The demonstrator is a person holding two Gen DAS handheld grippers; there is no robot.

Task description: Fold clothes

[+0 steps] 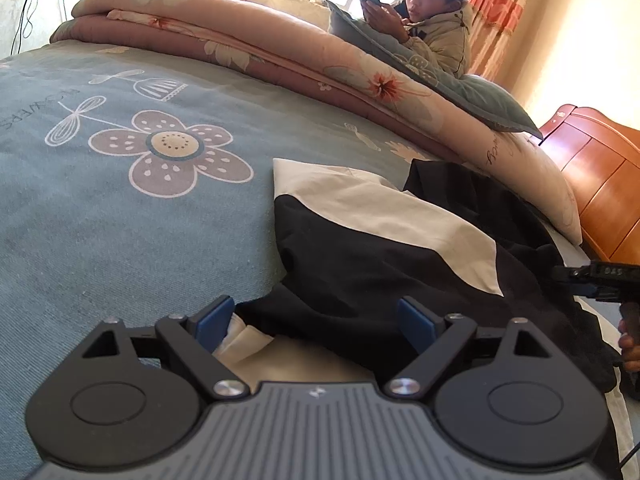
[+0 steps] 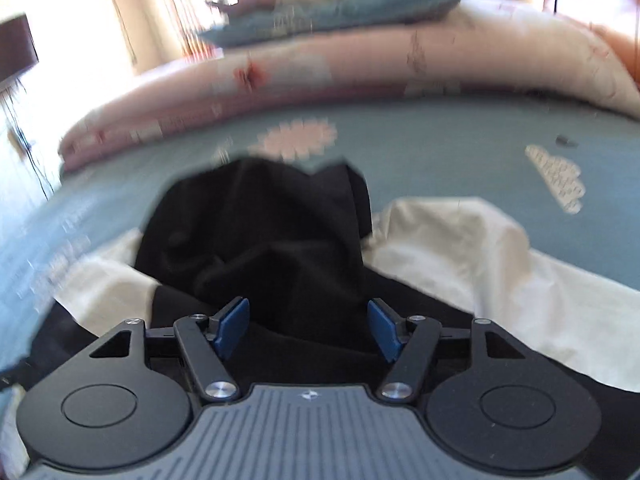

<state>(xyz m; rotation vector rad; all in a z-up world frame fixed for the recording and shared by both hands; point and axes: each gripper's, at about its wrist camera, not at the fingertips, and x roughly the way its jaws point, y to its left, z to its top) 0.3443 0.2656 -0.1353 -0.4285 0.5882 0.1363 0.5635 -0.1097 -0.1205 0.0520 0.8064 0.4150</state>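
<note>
A black garment (image 1: 360, 264) with cream panels (image 1: 384, 208) lies rumpled on the blue flowered bedsheet (image 1: 120, 208). My left gripper (image 1: 316, 326) stands open low over its near edge; black cloth lies between the blue pads without being pinched. The right gripper's black body (image 1: 596, 280) pokes in at the right edge of the left wrist view, with a hand (image 1: 630, 344) below it. In the blurred right wrist view, my right gripper (image 2: 308, 328) is open above a bunched black fold (image 2: 260, 232), with cream cloth (image 2: 460, 240) on both sides. Its pads touch nothing.
A folded pink floral quilt (image 1: 280, 52) runs along the far side of the bed, with a grey-blue pillow (image 1: 460, 88) on it. A person (image 1: 436, 28) sits behind it holding a phone. An orange wooden bed frame (image 1: 600, 176) stands at the right.
</note>
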